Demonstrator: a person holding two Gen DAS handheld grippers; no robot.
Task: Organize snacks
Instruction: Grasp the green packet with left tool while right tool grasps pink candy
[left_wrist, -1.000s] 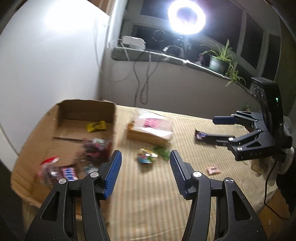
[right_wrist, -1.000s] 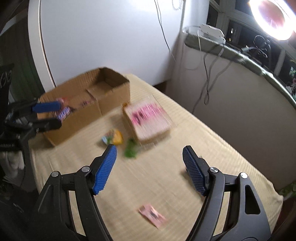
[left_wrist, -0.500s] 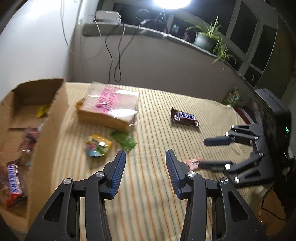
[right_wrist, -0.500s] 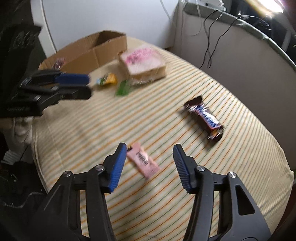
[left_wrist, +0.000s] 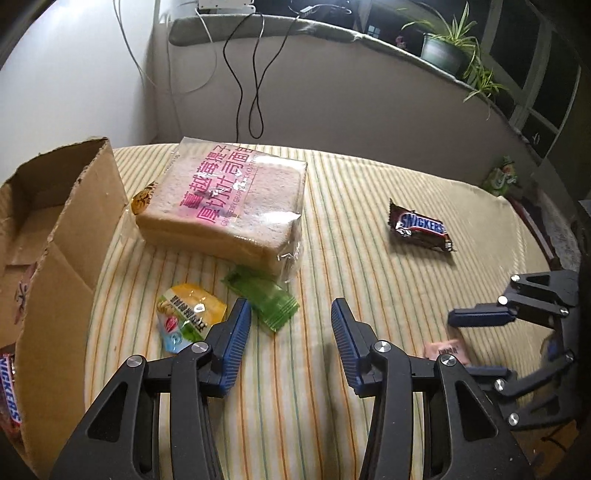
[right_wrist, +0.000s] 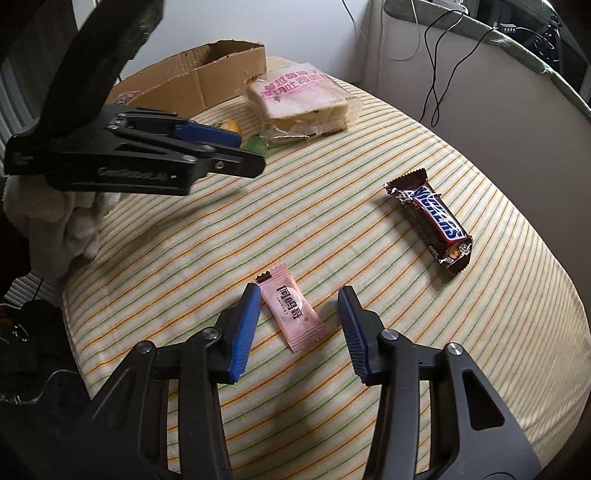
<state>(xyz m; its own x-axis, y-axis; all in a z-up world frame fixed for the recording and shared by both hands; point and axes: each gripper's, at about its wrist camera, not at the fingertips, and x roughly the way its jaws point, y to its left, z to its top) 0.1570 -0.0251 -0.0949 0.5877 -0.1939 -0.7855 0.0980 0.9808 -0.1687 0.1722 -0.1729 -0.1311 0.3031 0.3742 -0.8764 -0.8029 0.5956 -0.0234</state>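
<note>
The cardboard box (left_wrist: 70, 236) sits far left, and the left gripper (left_wrist: 290, 325) has swung off it, now spread wide beside the green packet (left_wrist: 264, 297). The right gripper (right_wrist: 297, 317) has dropped to straddle the pink sachet (right_wrist: 293, 310), jaws apart, probably not yet touching it, so a pickup looks next.

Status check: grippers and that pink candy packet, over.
Right gripper open, straddling pink packet, not gripping. Left gripper open, empty, beside green packet. Nothing blocking.
</note>
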